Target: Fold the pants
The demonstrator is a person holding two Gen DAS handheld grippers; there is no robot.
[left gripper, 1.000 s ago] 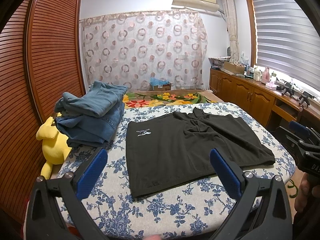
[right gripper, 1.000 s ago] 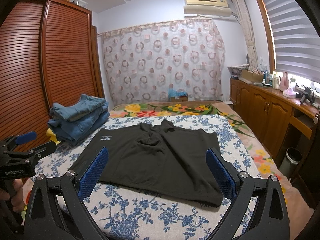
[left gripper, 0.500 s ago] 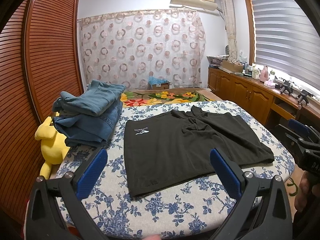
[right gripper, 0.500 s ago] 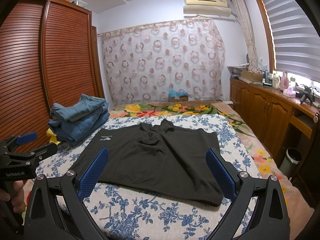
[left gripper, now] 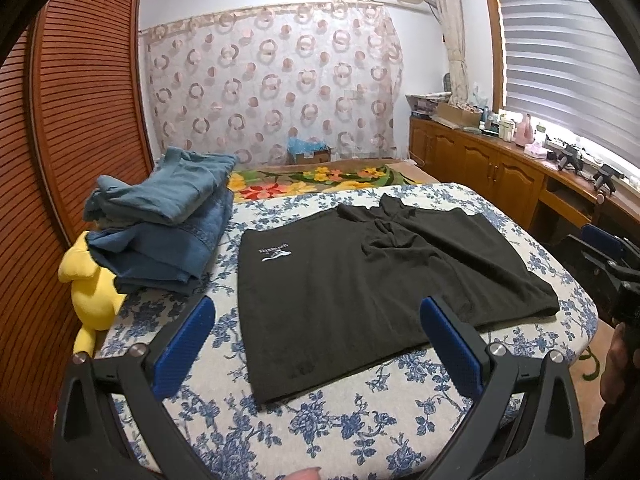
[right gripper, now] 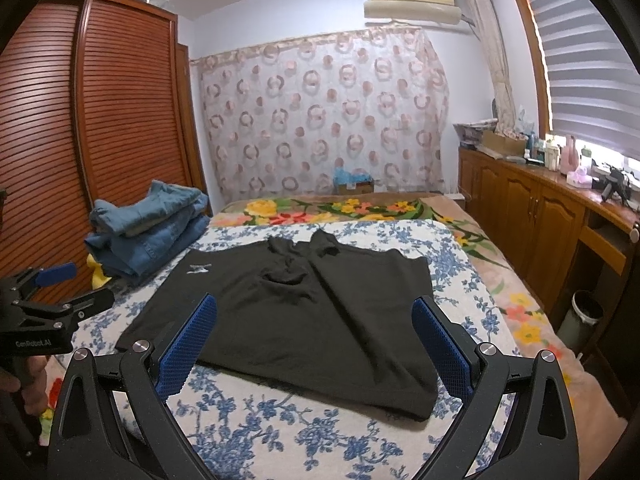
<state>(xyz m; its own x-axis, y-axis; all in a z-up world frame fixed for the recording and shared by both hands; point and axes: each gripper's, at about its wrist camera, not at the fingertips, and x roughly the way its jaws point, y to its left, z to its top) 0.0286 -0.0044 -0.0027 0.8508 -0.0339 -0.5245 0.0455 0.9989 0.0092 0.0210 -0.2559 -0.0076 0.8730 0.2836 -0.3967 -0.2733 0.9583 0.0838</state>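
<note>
Black pants [left gripper: 360, 280] lie spread flat on the blue-flowered table cover [left gripper: 360, 432], with a small white logo near the far left corner and a bunched part at the far middle. They also show in the right wrist view [right gripper: 304, 320]. My left gripper [left gripper: 316, 344] is open and empty, above the pants' near left edge. My right gripper [right gripper: 314, 344] is open and empty, above the near right part. Each gripper shows at the edge of the other's view, the right [left gripper: 612, 264] and the left [right gripper: 52, 288].
A stack of folded blue jeans [left gripper: 160, 216] sits at the far left, with a yellow plush toy [left gripper: 92, 292] beside it. A wooden louvred wardrobe [left gripper: 72, 120] stands on the left. Wooden cabinets [right gripper: 540, 232] and a small bin [right gripper: 584, 316] are on the right.
The left gripper view has shifted slightly, so the pants sit a little nearer and lower. The pants have not moved and both grippers stay open.
</note>
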